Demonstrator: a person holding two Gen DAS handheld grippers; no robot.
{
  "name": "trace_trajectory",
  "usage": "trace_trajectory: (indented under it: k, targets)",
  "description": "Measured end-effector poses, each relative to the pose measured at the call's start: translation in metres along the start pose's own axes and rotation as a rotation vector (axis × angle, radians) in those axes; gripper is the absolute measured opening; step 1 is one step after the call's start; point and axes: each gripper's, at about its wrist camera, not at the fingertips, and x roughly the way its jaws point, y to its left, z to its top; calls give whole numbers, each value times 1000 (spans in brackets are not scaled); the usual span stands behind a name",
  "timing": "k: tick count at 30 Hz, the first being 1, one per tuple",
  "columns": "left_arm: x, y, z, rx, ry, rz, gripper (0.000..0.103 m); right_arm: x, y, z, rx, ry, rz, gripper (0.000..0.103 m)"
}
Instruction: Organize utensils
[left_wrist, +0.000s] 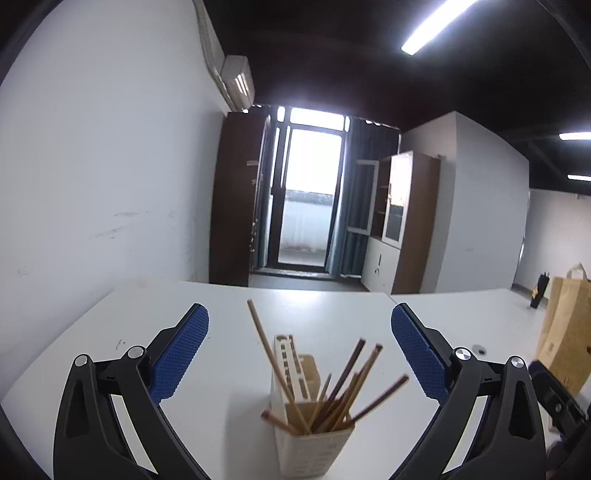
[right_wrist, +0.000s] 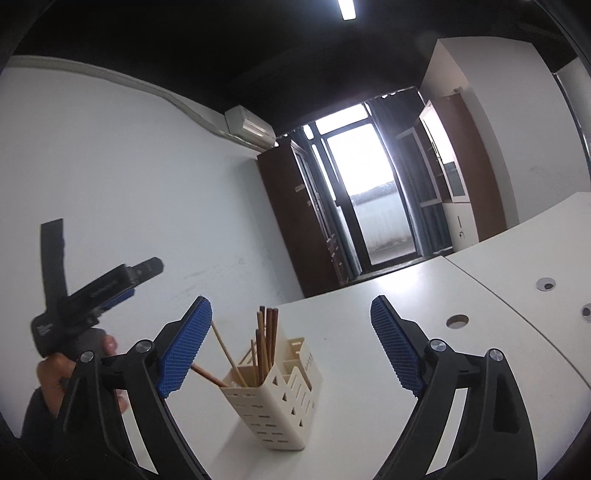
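Chopsticks (left_wrist: 332, 398) blurred in holder (right_wrist: 275, 406), base cut off, left tongs (left_wrist: 299, 350) and right tongs (right_wrist: 291, 347) spread wide, empty

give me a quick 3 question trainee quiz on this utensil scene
1. True or false: the chopsticks stand in the cream holder.
2. Which is empty? A left gripper B right gripper C both
3. Fill in: the holder stands on the white ____.

Key: 1 true; 2 C, both open with nothing gripped; 3 table.
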Motion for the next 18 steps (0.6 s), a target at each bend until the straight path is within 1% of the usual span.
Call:
trace_trajectory:
  k: [2, 5, 7, 9, 13, 18]
  targets:
    - [-17, 7, -17, 33, 35, 11, 97, -3, 13, -5, -47, 44, -12, 89]
    - [-36, 22, -43, 67, 112, 28, 97, -3, 35, -16, -114, 141, -9, 89]
    - [-48, 33, -60, 75, 143, 50, 97, -2, 50, -25, -138, 197, 16, 89]
    - [-58, 44, -80, 73, 187, 68, 97, -7, 62, -37, -164, 235, 20, 89]
    - [-74, 60, -104, 65, 251, 75, 97, -19, 80, -54, -189, 275, 17, 89]
    - [-102, 68, -125, 82, 283, 98, 97, -34, 93, -62, -183, 280, 1, 89]
